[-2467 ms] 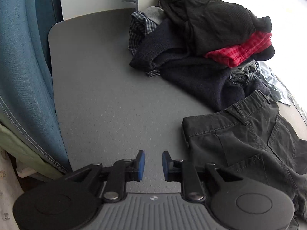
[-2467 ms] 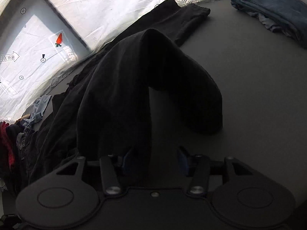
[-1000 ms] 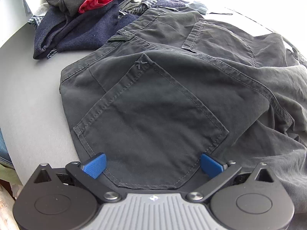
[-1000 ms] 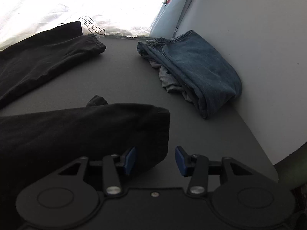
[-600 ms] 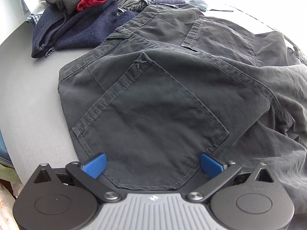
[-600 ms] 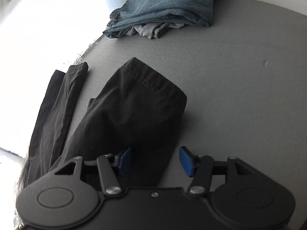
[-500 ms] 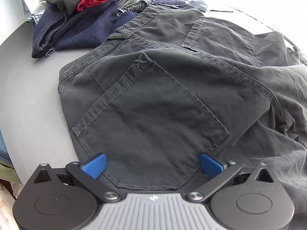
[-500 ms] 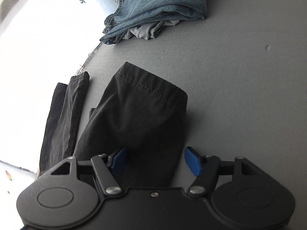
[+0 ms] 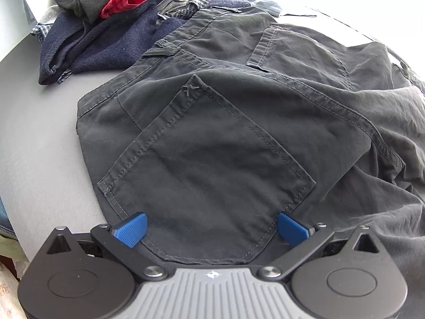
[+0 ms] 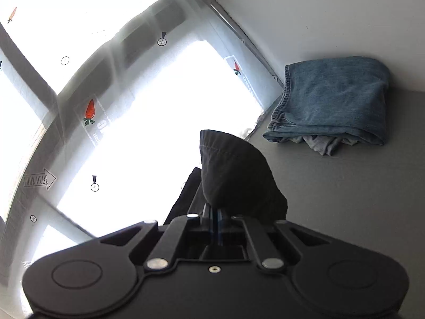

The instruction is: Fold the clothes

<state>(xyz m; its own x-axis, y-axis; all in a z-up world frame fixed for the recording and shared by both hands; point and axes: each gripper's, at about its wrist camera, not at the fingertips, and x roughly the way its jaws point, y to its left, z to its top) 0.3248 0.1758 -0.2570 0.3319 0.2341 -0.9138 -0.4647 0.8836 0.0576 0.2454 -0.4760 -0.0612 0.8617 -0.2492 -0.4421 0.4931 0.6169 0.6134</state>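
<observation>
Dark grey trousers (image 9: 225,143) lie seat-up on the grey table (image 9: 39,138), back pockets showing. My left gripper (image 9: 211,228) is open wide, its blue pads (image 9: 130,229) resting at the two lower corners of the near back pocket. In the right wrist view my right gripper (image 10: 213,215) is shut on the hem end of a trouser leg (image 10: 233,178) and holds it lifted above the table, the cloth bunched over the fingers.
A pile of unfolded clothes (image 9: 111,16), navy, red check and dark, lies behind the trousers. Folded blue jeans (image 10: 334,101) sit on the table (image 10: 345,199) by the white wall. A bright window with carrot stickers (image 10: 89,111) fills the left.
My right gripper has closed on the trouser leg end and lifted it, tilting up toward the window. The left gripper has stayed still and open on the back pocket.
</observation>
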